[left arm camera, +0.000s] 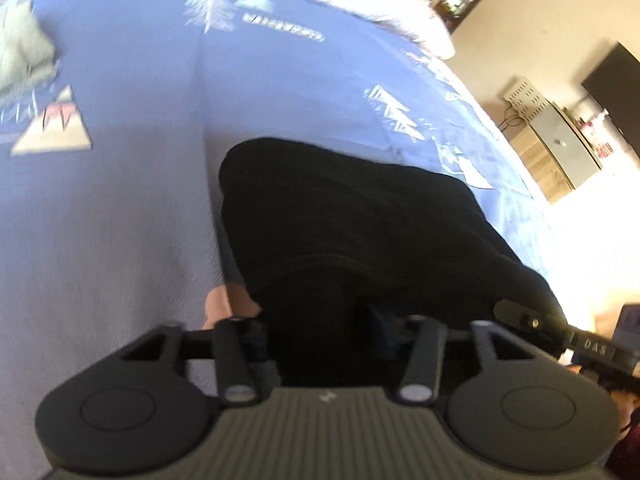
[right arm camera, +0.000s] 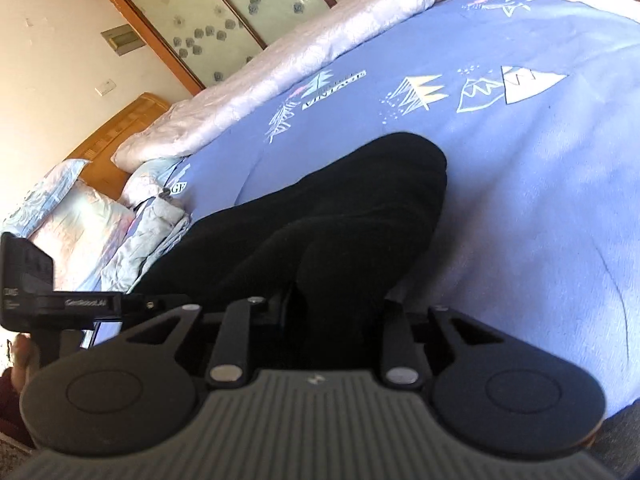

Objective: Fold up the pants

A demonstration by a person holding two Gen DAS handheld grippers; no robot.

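The black pants (left arm camera: 352, 216) lie on the blue bedsheet (left arm camera: 120, 220), bunched and lifted toward me. My left gripper (left arm camera: 320, 320) is shut on the near edge of the black pants, its fingertips buried in the fabric. In the right wrist view the pants (right arm camera: 340, 216) rise from the sheet (right arm camera: 540, 200) into my right gripper (right arm camera: 324, 312), which is shut on the cloth; its fingertips are hidden by the fabric. The other gripper's body (right arm camera: 36, 292) shows at the left edge, close beside it.
A pink quilt (right arm camera: 320, 48) runs along the far side of the bed, pillows (right arm camera: 80, 216) at the headboard end. A light garment (left arm camera: 20, 52) lies at the sheet's far left. A cabinet (left arm camera: 560, 148) and dark screen stand beyond the bed's right edge.
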